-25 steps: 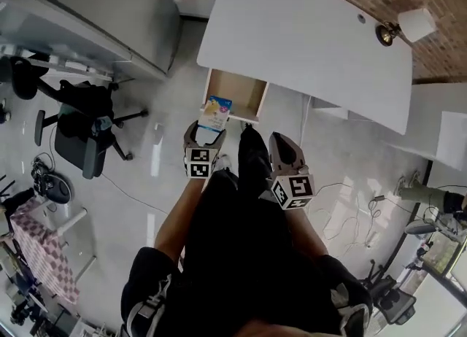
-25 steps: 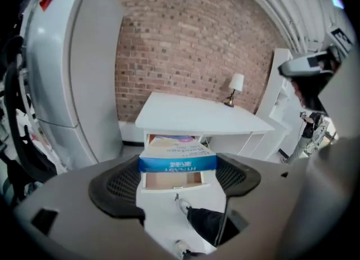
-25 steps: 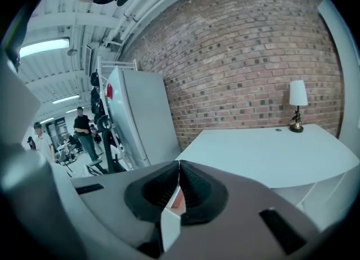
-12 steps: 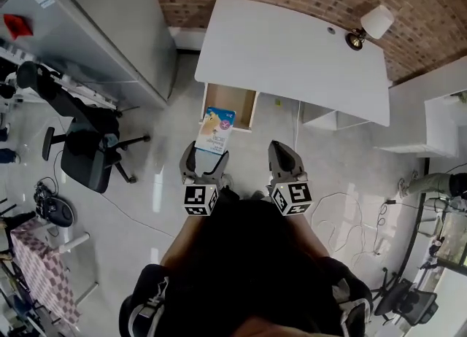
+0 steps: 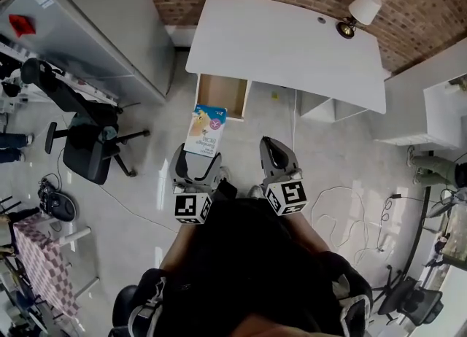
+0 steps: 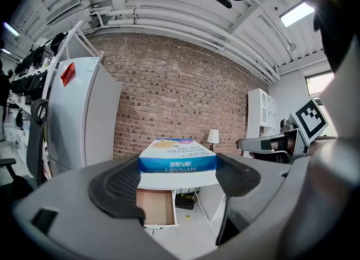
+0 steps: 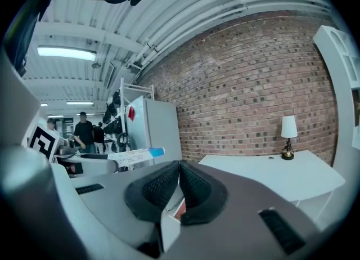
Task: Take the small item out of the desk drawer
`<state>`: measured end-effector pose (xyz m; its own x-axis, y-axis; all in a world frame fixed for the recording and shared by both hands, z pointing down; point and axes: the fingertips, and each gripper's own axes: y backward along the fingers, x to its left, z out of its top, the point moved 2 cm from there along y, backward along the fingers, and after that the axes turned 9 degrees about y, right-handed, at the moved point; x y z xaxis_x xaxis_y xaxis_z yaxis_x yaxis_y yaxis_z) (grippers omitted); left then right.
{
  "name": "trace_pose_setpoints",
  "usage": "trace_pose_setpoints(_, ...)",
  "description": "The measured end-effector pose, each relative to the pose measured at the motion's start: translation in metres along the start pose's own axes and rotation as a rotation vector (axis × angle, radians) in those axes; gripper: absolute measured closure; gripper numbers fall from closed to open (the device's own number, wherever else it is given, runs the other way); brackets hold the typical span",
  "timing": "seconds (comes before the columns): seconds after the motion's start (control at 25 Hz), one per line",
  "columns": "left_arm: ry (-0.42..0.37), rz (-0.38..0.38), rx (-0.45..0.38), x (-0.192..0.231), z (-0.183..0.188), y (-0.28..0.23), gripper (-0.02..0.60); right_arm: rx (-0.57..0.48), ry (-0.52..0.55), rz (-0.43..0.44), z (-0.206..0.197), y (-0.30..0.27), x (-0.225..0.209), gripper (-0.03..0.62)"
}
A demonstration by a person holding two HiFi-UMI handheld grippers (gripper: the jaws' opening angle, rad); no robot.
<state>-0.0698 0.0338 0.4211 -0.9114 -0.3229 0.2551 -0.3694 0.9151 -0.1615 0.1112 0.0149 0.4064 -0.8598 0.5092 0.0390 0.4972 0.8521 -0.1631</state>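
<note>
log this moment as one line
left gripper: shut on box | right gripper: shut, empty | drawer: open | box: outside drawer

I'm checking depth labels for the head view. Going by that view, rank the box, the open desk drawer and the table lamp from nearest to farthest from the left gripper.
1. blue-and-white box: clamped in the left gripper, jutting forward from its jaws.
2. open drawer: just ahead, under the left end of the white desk.
3. table lamp: on the desk's far right corner.
</note>
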Motion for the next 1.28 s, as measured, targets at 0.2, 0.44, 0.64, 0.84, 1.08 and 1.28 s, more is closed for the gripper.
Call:
trace_pose_setpoints(0.2,-0.005,-0.002,-0.009,-0.031,-0.006,0.015,0.17,-0.013,-0.007,0.015,-0.005,0.029,0.001,0.566)
trace_pose_setpoints(0.44,-0.015,-0.007,-0.025,-0.054,-0.012,0.025,0.17,0.0,0.0,0.034,-0.014,0.056,0.006,0.566)
trace_pose_setpoints(0.64,-0.021,-0.015,-0.024,-0.062,-0.015,0.027,0.169,0.002,0.012,0.043,-0.017,0.065,0.009,0.566)
trace_pose_setpoints(0.84,-0.006,-0.02,-0.027,-0.067,-0.018,0.027,0.17,-0.006,0.014,0.05,-0.016,0.066,0.008,0.567)
trace_pose_setpoints(1.08,-0.011,-0.016,-0.029,-0.065,-0.016,0.029,0.17,-0.012,0.02,0.062,-0.013,0.063,0.012,0.568)
trace_pose_setpoints(1.28,-0.006,-0.011,-0.029,-0.061,-0.015,0.027,0.17,-0.01,0.019,0.067,-0.014,0.058,0.013,0.567)
